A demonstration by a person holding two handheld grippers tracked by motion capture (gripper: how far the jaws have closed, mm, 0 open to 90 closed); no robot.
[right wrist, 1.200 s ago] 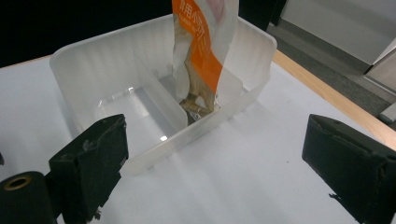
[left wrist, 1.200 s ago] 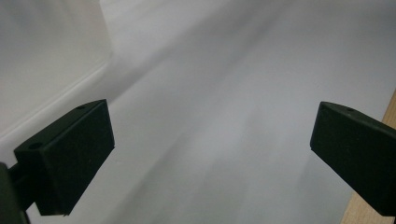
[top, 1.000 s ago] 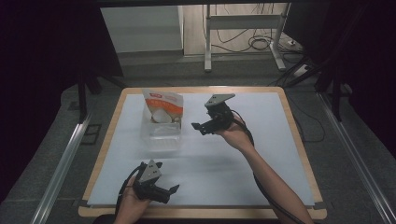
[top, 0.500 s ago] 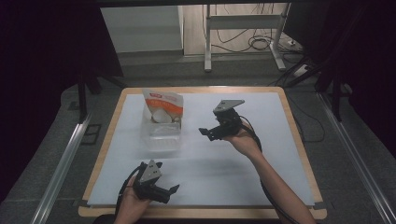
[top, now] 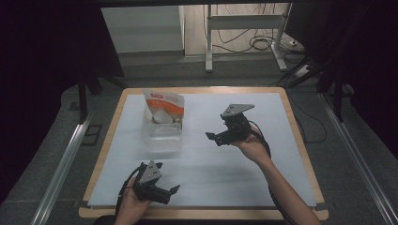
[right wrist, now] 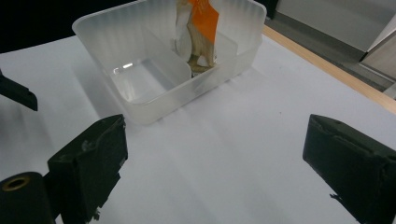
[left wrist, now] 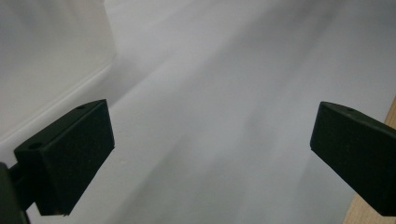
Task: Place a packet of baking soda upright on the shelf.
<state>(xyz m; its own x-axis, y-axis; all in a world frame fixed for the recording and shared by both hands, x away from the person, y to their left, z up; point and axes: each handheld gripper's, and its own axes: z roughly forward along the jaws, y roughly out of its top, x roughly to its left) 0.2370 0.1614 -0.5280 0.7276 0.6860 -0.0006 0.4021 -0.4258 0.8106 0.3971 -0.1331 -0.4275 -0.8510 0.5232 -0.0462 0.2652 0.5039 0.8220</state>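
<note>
Translucent plastic container (top: 162,133) with an inner divider — seen from above on the far-left part of the white-covered worktop (top: 225,178), well apart from both tongs. An orange-and-white printed pouch (top: 164,108) stands upright in its far compartment, leaning against the back wall; the near compartment looks bare in the right gripper view, where the container (right wrist: 173,60) lies ahead of the jaws and the pouch (right wrist: 198,28) rises beside the divider. Right tongs (top: 217,138), held in the right hand (top: 251,147) above the middle of the worktop, point left toward the container, jaws spread wide with nothing between them; a grey three-cornered plate sits on top. Left tongs (top: 171,192), held in the left hand (top: 133,201) near the front-left edge of the worktop, rest low over the white sheet — jaws likewise wide apart and holding nothing, as the left gripper view confirms with only white surface (left wrist: 224,116) between them. A wooden rim (top: 197,90) frames the white sheet.
</note>
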